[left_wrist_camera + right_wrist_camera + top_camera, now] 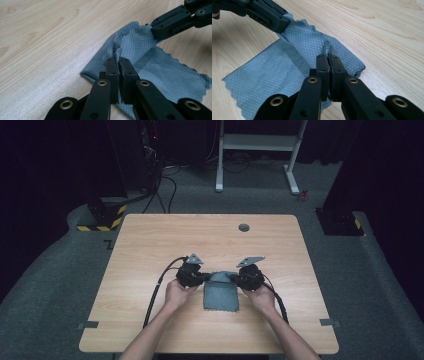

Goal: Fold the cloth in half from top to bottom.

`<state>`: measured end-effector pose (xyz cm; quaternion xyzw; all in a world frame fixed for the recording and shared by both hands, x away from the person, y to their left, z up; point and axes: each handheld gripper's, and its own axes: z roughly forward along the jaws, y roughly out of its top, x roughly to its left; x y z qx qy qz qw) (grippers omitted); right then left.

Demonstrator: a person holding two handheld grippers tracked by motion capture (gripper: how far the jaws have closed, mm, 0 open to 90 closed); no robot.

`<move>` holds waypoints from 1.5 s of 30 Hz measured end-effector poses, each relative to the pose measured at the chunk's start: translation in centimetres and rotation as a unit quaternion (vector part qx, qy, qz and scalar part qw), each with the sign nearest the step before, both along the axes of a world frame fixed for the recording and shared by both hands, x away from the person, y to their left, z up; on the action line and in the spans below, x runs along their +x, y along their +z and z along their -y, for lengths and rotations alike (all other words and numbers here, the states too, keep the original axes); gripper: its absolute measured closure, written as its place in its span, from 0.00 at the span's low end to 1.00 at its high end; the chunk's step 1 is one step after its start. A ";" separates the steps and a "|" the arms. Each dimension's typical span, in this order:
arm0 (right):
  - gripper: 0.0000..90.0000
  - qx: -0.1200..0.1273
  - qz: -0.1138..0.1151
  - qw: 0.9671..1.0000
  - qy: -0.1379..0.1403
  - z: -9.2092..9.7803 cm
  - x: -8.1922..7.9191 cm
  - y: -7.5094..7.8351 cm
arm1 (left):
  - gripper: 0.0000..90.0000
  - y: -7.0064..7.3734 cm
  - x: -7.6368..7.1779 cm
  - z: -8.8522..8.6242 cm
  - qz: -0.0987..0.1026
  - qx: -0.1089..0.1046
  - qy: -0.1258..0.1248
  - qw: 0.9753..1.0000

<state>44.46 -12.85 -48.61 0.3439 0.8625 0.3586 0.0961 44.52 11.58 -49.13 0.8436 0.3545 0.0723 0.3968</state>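
The left gripper (pixel 117 60) has its jaws pressed together on the far left corner of a grey-blue cloth (pixel 160 72), a puckered bit of fabric caught between the tips. The right gripper (pixel 327 57) pinches the far right corner the same way, its jaws closed with a small ridge of hem standing up between them. In the high view the two grippers (pixel 192 274) (pixel 248 275) face each other across the cloth's (pixel 220 295) far edge, each held by a hand.

That far edge is lifted and curls over toward the near side, while the rest of the cloth lies flat on the wooden table (pixel 150 245), near the middle and toward the person's side. Holding both far corners at matching height looks meant to keep the edge straight, so it can be carried over as one even fold; this seems an early stage of folding.

No containers are on the table; the only other feature is a small round grommet (pixel 244 227) toward the far edge.
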 end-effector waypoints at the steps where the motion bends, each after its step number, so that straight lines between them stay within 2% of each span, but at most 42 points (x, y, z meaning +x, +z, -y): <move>1: 0.98 -0.002 0.002 1.000 0.001 0.0 -0.2 0.1 | 0.97 0.0 -0.2 0.0 0.000 -0.002 0.000 1.000; 10: 0.98 0.000 0.006 1.000 0.013 0.1 -1.0 0.4 | 0.97 0.3 -1.2 0.0 0.009 0.000 -0.007 1.000; 15: 0.98 0.002 0.006 1.000 0.016 0.3 -1.4 0.3 | 0.97 0.2 -1.6 0.1 0.008 -0.001 -0.010 1.000; 21: 0.98 0.005 0.001 1.000 0.014 0.6 -1.8 0.1 | 0.96 0.3 -2.0 0.3 0.014 0.009 -0.016 1.000; 26: 0.98 0.008 0.002 1.000 0.015 0.9 -2.0 0.2 | 0.96 0.4 -2.4 0.4 0.007 0.000 -0.014 1.000; 33: 0.98 0.006 0.003 1.000 0.022 0.8 -2.5 0.1 | 0.96 0.1 -3.0 0.3 0.001 0.000 -0.013 1.000; 45: 0.98 0.014 0.005 0.999 0.028 0.8 -3.4 0.2 | 0.96 0.1 -3.9 0.0 0.006 -0.006 -0.011 1.000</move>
